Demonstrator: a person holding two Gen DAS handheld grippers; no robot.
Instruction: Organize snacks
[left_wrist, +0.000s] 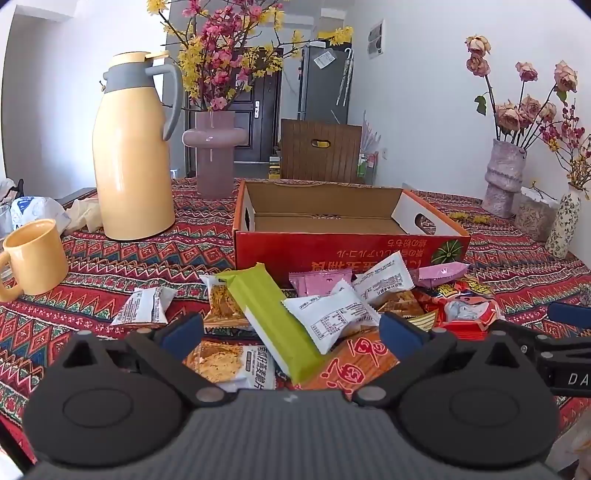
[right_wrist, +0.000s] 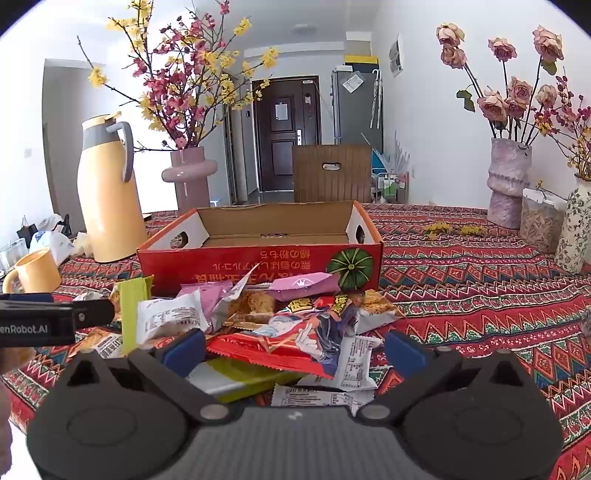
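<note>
A pile of snack packets lies on the patterned tablecloth in front of an open, empty red cardboard box (left_wrist: 332, 254) (right_wrist: 236, 266). My left gripper (left_wrist: 291, 332) is open above the pile, its fingers either side of a long green bar packet (left_wrist: 269, 317) and a white packet (left_wrist: 328, 317). My right gripper (right_wrist: 295, 350) is open over a red cartoon-printed packet (right_wrist: 295, 336), with white packets (right_wrist: 354, 362) and a green bar (right_wrist: 236, 380) under it. Pink packets (right_wrist: 303, 284) lie against the box front. Each gripper shows at the edge of the other's view.
A yellow thermos jug (left_wrist: 133, 155) and yellow mug (left_wrist: 35, 254) stand at left. A pink vase (left_wrist: 214, 147) of blossoms stands behind the box. Vases of dried roses (right_wrist: 508, 181) and a jar (right_wrist: 541, 221) stand at right. A wooden chair (right_wrist: 332, 173) is behind the table.
</note>
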